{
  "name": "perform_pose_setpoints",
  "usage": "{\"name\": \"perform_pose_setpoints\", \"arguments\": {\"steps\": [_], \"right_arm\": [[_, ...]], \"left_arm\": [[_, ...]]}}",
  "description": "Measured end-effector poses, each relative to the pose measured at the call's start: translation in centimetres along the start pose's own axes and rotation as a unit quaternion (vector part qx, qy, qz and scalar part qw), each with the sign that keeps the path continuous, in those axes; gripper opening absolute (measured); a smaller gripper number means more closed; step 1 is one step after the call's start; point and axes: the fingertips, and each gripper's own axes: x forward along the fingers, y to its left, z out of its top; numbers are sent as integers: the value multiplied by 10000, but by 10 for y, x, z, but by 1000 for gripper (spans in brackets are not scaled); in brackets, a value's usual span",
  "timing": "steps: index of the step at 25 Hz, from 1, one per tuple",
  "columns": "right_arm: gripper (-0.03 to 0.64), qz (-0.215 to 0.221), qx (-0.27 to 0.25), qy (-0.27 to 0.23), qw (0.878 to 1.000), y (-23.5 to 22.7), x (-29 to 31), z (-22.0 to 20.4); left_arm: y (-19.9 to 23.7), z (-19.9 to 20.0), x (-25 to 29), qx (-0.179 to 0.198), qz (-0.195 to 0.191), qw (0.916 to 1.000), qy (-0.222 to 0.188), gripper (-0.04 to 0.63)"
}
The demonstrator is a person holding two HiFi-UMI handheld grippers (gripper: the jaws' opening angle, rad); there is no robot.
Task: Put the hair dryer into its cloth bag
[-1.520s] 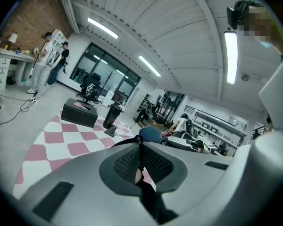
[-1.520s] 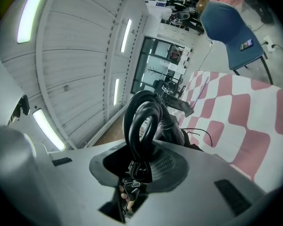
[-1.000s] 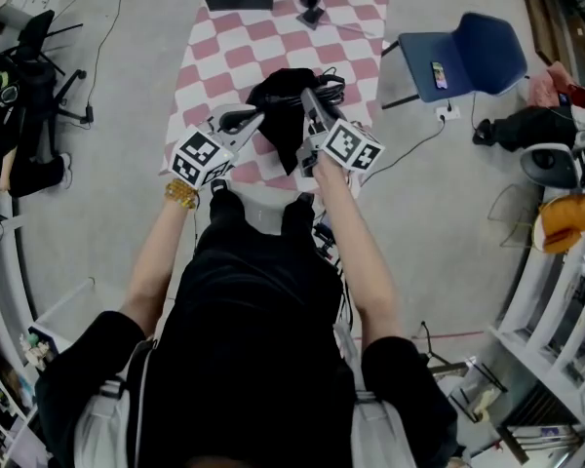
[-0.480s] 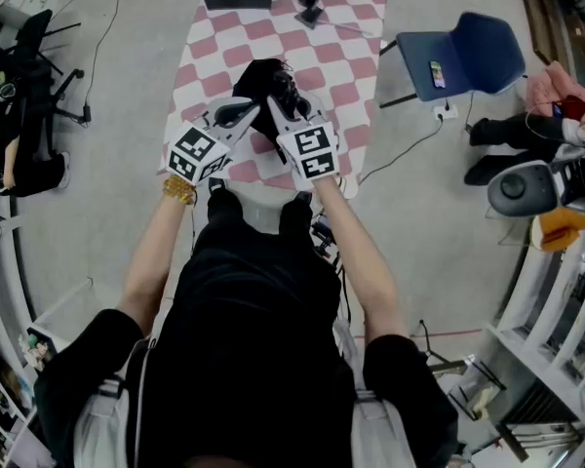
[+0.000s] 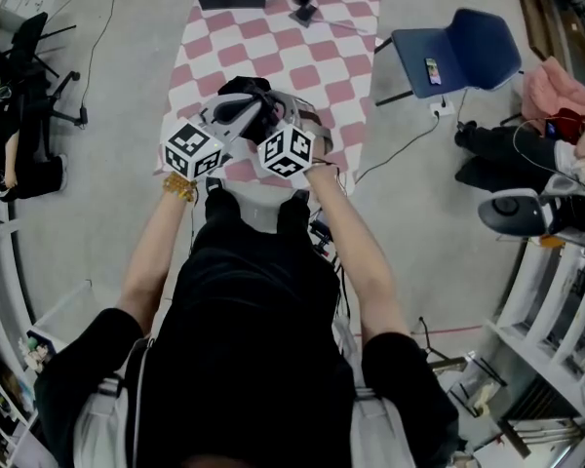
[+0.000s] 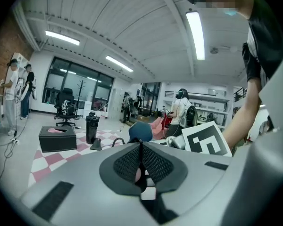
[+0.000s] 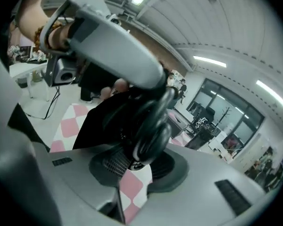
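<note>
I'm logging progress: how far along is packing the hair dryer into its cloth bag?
Done: the hair dryer is gripped in the right tool. In hand: it is held at the black cloth bag, beside the shut left tool. Left: getting it fully inside; much of it shows outside.
</note>
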Motion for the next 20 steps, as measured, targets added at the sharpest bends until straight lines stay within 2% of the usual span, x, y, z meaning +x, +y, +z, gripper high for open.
{"name": "perform_pose_setpoints", "arguments": {"steps": [2, 5, 10, 14, 20], "right_arm": [[98, 120, -204, 106, 9997, 7, 6, -5], [98, 349, -625, 337, 9969, 15, 14, -8], [98, 928, -1506, 807, 9809, 33, 23, -11], [110, 824, -1875, 185, 9786, 32, 7, 8], [130, 1354, -1125, -880, 9804, 35, -21, 22]], "left_arm": [[0, 2, -2, 86, -20, 9999, 60, 21], [-3, -3, -6, 9, -46, 10000, 32, 21], [5, -21, -23, -331, 147, 9993, -61, 21], [13, -12, -43, -585, 274, 9971, -398, 21], [19, -11, -66, -499, 284, 9976, -380, 21]]}}
